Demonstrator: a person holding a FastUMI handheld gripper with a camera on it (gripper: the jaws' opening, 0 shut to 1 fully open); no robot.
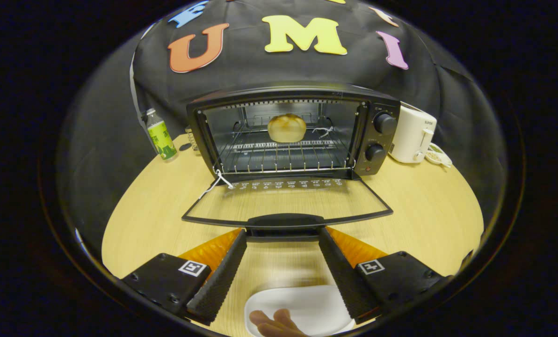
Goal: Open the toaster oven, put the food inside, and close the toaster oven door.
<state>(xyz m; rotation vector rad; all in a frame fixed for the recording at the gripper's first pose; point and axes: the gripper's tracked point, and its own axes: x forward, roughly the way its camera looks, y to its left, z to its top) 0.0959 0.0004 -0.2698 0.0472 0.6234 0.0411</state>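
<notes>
Tabletop (166, 206): bun (286, 128) beyond open claw (282, 236)

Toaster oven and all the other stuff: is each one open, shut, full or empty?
Toaster oven: open.
Oven door: folded down flat, handle just ahead of the fingers.
Bun: inside, on the rack.
White plate: empty, a hand at its near edge.
Bottle: upright, capped.
Gripper: open, holding nothing.

The white kettle (412, 134) reads "SUPOR".
</notes>
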